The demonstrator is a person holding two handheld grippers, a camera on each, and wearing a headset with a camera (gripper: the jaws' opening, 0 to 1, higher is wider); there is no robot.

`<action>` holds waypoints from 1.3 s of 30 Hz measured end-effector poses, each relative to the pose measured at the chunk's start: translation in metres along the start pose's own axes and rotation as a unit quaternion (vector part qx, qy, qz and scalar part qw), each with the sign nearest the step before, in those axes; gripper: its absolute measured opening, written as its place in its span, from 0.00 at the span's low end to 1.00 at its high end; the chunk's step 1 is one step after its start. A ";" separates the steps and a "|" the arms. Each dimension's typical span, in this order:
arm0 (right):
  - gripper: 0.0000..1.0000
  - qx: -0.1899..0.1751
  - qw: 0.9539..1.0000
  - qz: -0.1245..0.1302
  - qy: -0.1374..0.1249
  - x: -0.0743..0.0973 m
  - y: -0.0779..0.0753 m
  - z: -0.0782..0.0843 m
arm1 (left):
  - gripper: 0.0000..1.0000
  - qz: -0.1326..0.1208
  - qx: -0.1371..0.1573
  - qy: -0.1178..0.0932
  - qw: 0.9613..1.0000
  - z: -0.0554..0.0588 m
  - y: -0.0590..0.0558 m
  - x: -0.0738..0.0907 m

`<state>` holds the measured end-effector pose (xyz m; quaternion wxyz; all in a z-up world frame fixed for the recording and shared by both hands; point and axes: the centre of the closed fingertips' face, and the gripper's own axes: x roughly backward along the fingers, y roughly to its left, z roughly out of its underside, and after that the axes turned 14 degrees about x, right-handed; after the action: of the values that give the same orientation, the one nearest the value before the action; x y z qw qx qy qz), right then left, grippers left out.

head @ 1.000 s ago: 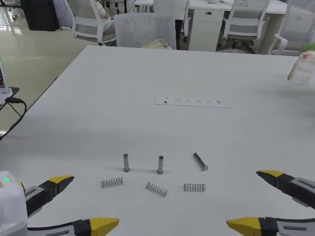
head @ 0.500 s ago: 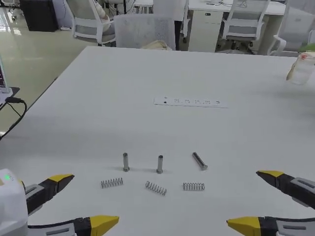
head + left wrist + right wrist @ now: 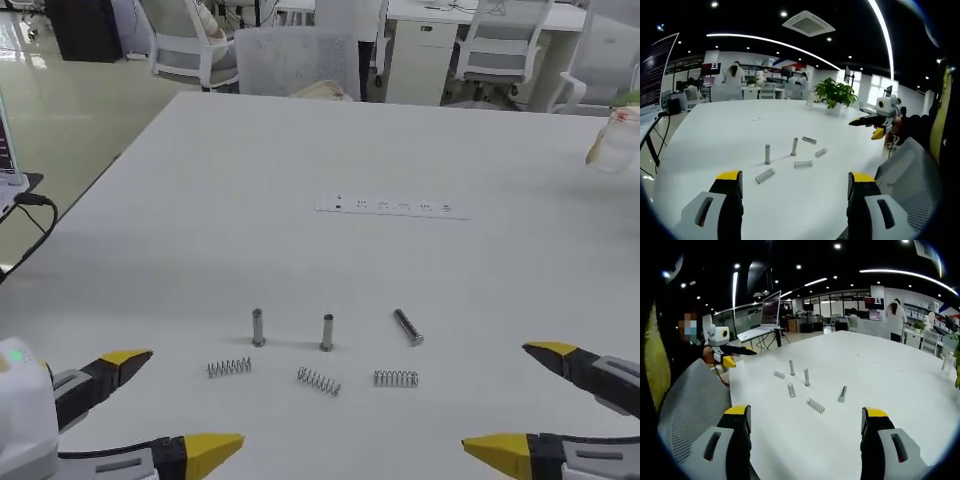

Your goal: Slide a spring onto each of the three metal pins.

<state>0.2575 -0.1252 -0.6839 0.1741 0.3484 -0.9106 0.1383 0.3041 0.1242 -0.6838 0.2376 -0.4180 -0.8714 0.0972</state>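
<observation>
Two metal pins stand upright on the white table, the left pin [image 3: 257, 327] [image 3: 767, 154] [image 3: 791, 367] and the middle pin [image 3: 327, 333] [image 3: 794, 146] [image 3: 806, 377]. A third pin [image 3: 407, 327] [image 3: 809, 140] [image 3: 842, 393] lies on its side to their right. In front of the pins lie three loose springs: left spring [image 3: 229, 367] [image 3: 765, 175] [image 3: 779, 374], middle spring [image 3: 318, 381] [image 3: 803, 164] [image 3: 790, 389], right spring [image 3: 396, 378] [image 3: 821, 152] [image 3: 815, 405]. My left gripper [image 3: 170, 405] [image 3: 792, 182] is open at the near left, my right gripper [image 3: 522, 400] [image 3: 806, 419] open at the near right, both holding nothing.
A white power strip [image 3: 391, 208] lies flat further back on the table [image 3: 300, 160]. A clear bottle [image 3: 613, 140] stands at the far right edge. Office chairs [image 3: 290, 62] line the far side. A potted plant [image 3: 836, 95] stands on the table.
</observation>
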 end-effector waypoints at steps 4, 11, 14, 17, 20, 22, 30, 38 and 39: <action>0.90 0.004 1.000 0.000 -0.001 -0.002 -0.007 -0.002 | 0.84 -0.002 -0.001 -0.003 1.000 -0.002 0.000 0.000; 0.90 0.012 1.000 0.004 -0.003 -0.008 -0.021 -0.008 | 0.84 -0.001 -0.006 -0.004 1.000 -0.003 -0.001 0.000; 0.89 0.015 1.000 0.006 -0.002 -0.011 -0.027 -0.011 | 0.83 0.000 -0.007 -0.005 1.000 -0.004 -0.001 -0.001; 0.87 0.016 1.000 0.009 -0.001 -0.015 -0.034 -0.014 | 0.83 0.001 -0.007 -0.005 1.000 -0.004 -0.002 -0.001; 0.84 0.021 1.000 0.017 0.003 -0.018 -0.040 -0.015 | 0.83 0.001 -0.006 -0.007 1.000 -0.005 -0.001 -0.001; 0.83 0.022 1.000 0.019 0.007 -0.022 -0.044 -0.015 | 0.83 0.001 -0.005 -0.008 1.000 -0.005 -0.001 0.000; 0.78 0.031 0.999 0.020 0.026 -0.040 -0.055 -0.016 | 0.83 0.003 -0.004 -0.007 1.000 -0.004 -0.002 0.000; 0.73 0.029 0.999 0.017 0.040 -0.054 -0.062 -0.012 | 0.83 0.002 -0.003 -0.006 1.000 -0.003 -0.002 0.001; 0.72 0.025 0.999 0.015 0.045 -0.057 -0.063 -0.009 | 0.82 0.002 -0.003 -0.005 1.000 -0.002 -0.002 0.001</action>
<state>0.3425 -0.1338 -0.6908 0.2035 0.3321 -0.9034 0.1792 0.3036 0.1238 -0.6810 0.2321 -0.4200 -0.8719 0.0974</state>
